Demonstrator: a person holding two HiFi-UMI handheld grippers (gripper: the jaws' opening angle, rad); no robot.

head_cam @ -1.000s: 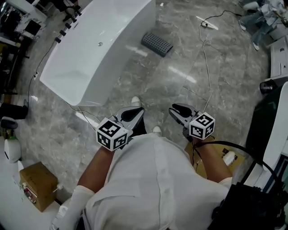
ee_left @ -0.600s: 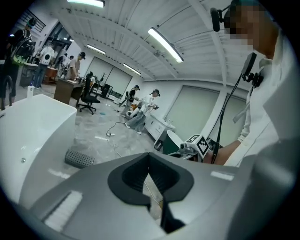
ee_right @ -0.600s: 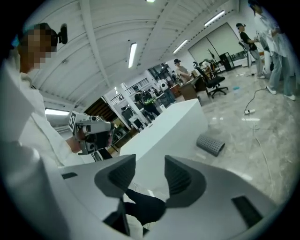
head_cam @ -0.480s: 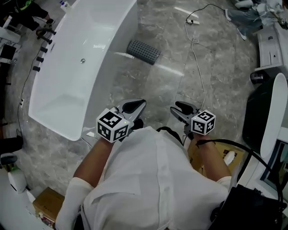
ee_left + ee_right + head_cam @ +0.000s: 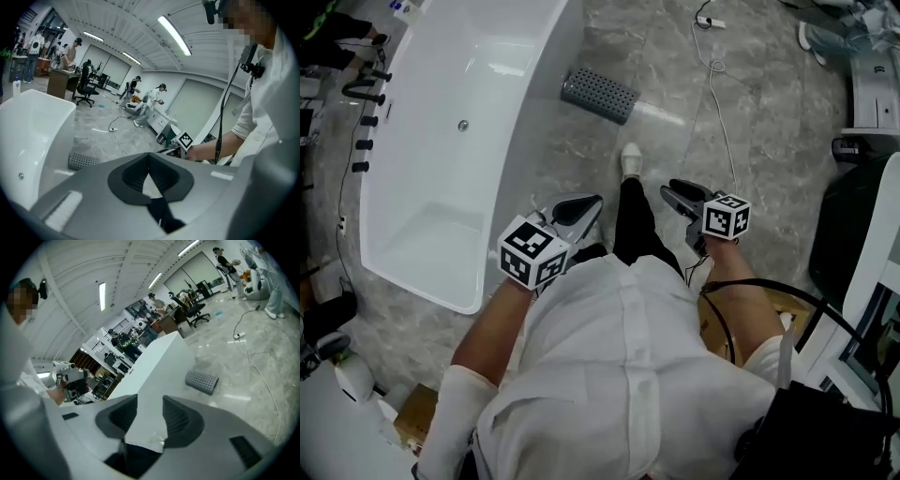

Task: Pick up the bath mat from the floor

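Note:
The bath mat (image 5: 600, 94) is a grey perforated mat, folded over, lying on the marble floor beside the white bathtub (image 5: 441, 141). It also shows as the mat (image 5: 83, 161) in the left gripper view and as the mat (image 5: 202, 381) in the right gripper view. Both grippers are held out in front of the person's chest, well short of the mat. My left gripper (image 5: 592, 200) has its jaw tips touching and holds nothing. My right gripper (image 5: 673, 190) is open and empty; its jaws have just been opening wide, then closing slightly.
A white cable (image 5: 717, 103) runs across the floor right of the mat. The person's leg and white shoe (image 5: 630, 157) step out between the grippers. Dark equipment (image 5: 853, 216) stands at the right, a cardboard box (image 5: 412, 427) at bottom left. Other people work far off.
The person has walked forward, so the tub and mat sit closer and lower in the head view. A leg has stepped out between the grippers. The right jaws stand wider apart.

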